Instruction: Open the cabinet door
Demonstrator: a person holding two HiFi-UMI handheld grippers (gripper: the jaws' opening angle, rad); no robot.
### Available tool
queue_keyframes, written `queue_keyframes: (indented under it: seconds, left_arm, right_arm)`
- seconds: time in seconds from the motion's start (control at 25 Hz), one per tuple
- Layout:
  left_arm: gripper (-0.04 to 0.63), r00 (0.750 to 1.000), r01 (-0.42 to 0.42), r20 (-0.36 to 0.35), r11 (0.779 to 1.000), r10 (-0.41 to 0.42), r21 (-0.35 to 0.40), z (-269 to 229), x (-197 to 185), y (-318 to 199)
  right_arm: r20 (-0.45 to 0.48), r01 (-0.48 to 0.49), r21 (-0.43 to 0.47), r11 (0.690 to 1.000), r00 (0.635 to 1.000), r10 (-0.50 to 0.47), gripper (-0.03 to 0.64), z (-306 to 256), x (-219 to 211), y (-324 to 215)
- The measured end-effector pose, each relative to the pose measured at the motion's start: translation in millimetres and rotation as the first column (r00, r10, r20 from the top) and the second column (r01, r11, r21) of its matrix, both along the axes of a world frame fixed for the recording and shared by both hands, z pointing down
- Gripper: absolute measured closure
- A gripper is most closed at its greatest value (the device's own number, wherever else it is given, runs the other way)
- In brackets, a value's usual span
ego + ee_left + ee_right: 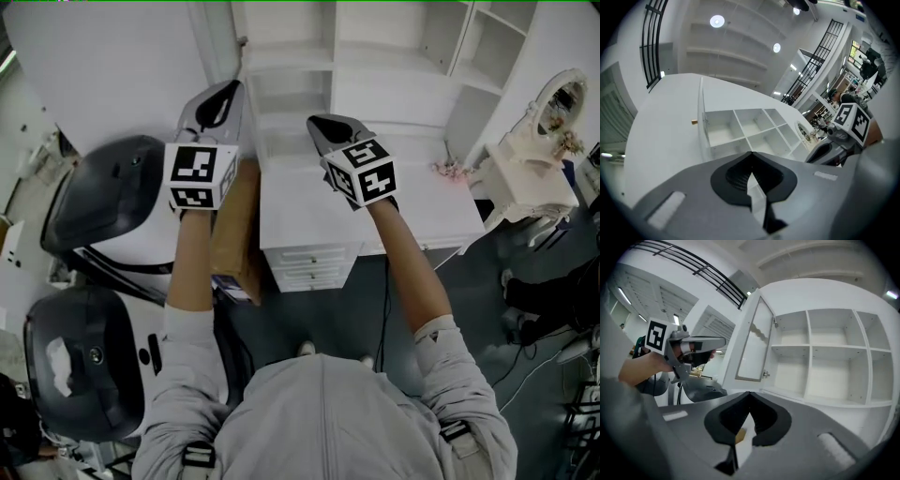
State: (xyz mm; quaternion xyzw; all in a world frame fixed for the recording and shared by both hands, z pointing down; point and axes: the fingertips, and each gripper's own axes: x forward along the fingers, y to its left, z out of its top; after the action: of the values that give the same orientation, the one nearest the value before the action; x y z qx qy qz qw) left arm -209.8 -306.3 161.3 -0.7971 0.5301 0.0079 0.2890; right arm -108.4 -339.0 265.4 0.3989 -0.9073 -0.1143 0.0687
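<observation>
A white cabinet (375, 56) with open shelf compartments stands over a white counter. Its left door (752, 341) is swung wide open, and the head view shows it edge-on with a small knob (242, 40). The left gripper view shows the same door edge and wooden knob (694, 122) beside the empty shelves (745, 129). My left gripper (230, 86) hangs in front of that door, shut, with nothing between its jaws. My right gripper (315, 121) hovers over the counter facing the shelves, also shut and empty. Neither gripper touches the cabinet.
Under the counter is a white drawer unit (309, 255), with a brown cardboard box (239, 234) beside it. Two dark office chairs (98, 197) (80, 366) stand at the left. A white vanity with an oval mirror (548, 131) is at the right.
</observation>
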Motion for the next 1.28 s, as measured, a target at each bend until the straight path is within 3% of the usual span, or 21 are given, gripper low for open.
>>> queue_keyframes:
  seconds: [0.24, 0.6, 0.92, 1.08, 1.28]
  left_arm:
    - [0.579, 0.993, -0.11, -0.043, 0.989, 0.107, -0.097, 54, 84, 10]
    - [0.578, 0.975, -0.217, 0.002, 0.961, 0.22, -0.172, 121, 184, 33]
    - [0.578, 0.96, -0.279, -0.041, 0.922, 0.279, -0.267, 167, 213, 36]
    - [0.578, 0.949, -0.304, -0.005, 0.912, 0.315, -0.276, 179, 220, 35]
    - [0.578, 0.944, -0.322, -0.014, 0.907, 0.331, -0.272, 182, 226, 37]
  right_arm:
    - [-0.025, -0.106, 0.011, 0.994, 0.994, 0.106, 0.615, 15, 101, 24]
    - [-0.021, -0.263, -0.01, 0.965, 0.965, 0.262, 0.615, 53, 215, 74]
    - [-0.013, -0.373, -0.066, 0.925, 0.928, 0.373, 0.615, 84, 282, 92]
    - [0.008, -0.395, -0.092, 0.914, 0.918, 0.397, 0.617, 93, 297, 94]
    - [-0.009, -0.398, -0.086, 0.914, 0.917, 0.398, 0.617, 97, 303, 96]
